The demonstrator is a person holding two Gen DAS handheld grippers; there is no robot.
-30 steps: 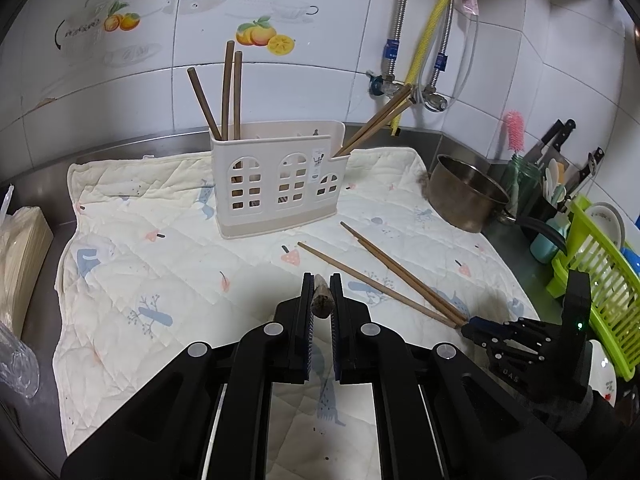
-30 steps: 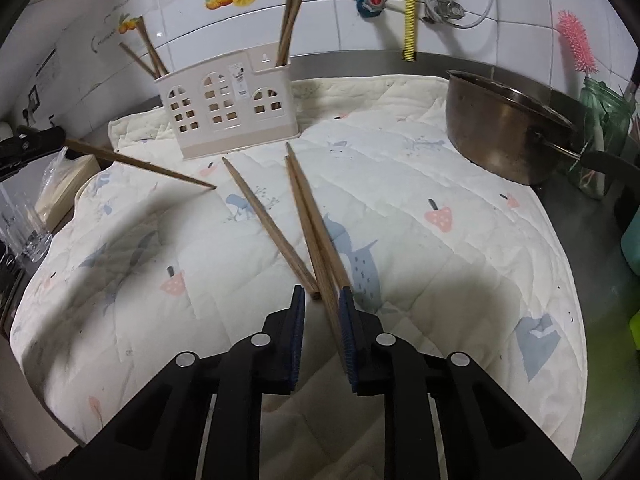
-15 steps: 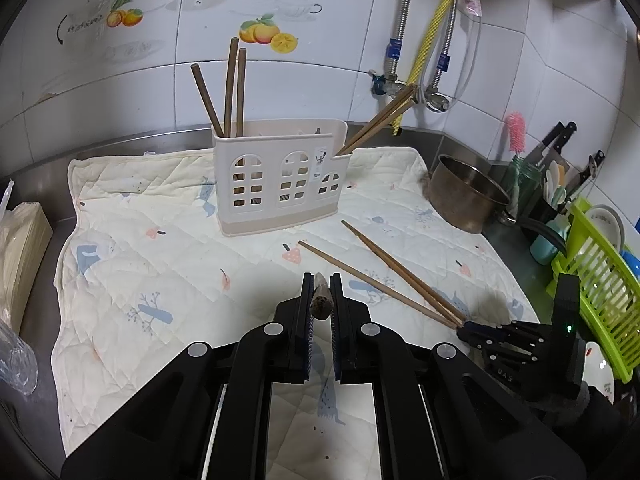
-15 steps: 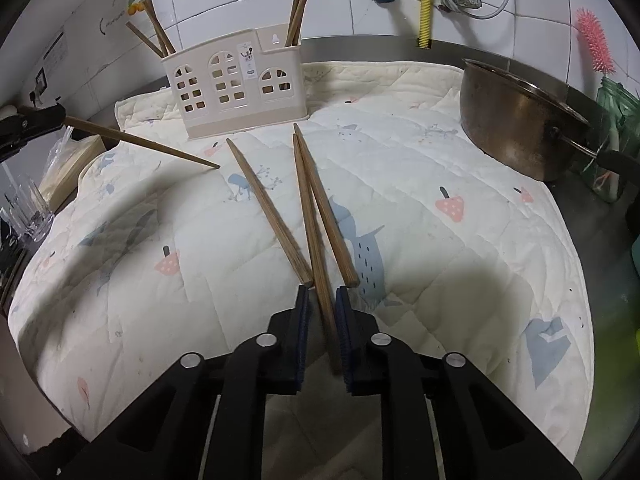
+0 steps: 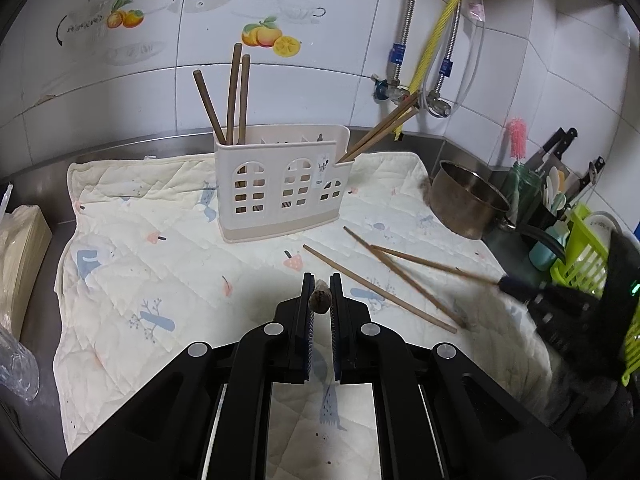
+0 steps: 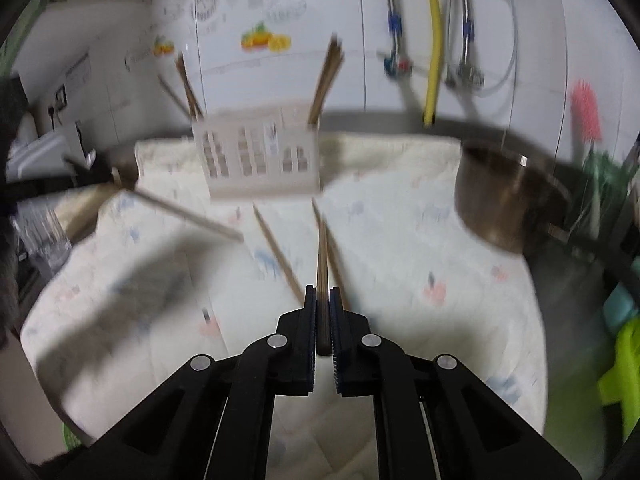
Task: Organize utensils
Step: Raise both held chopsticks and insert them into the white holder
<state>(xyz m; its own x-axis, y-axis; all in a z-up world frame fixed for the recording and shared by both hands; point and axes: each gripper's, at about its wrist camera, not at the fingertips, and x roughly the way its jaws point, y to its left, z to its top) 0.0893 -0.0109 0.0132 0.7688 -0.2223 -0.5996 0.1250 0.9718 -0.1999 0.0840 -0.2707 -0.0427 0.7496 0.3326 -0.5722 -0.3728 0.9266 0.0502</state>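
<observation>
A cream utensil holder (image 5: 280, 188) stands on the quilted mat (image 5: 160, 280), with chopsticks in its left and right ends. My left gripper (image 5: 320, 300) is shut on a wooden chopstick (image 5: 320, 301), seen end-on; the right wrist view shows it (image 6: 188, 216) pointing toward the mat's middle. My right gripper (image 6: 322, 312) is shut on another chopstick (image 6: 322, 264), lifted off the mat; it also shows in the left wrist view (image 5: 432, 265). Two chopsticks (image 5: 380, 290) lie loose on the mat. The right wrist view is blurred.
A steel pot (image 5: 468, 204) sits at the mat's right edge. A green dish rack (image 5: 588, 264) and a knife and utensil jar (image 5: 556, 184) stand at far right. Pipes and taps (image 5: 416, 96) hang on the tiled wall. A stack of paper (image 5: 20, 256) lies at left.
My right gripper has closed on one of the three chopsticks on the mat and raised it, moving fast. My left gripper keeps holding its chopstick, nearly still.
</observation>
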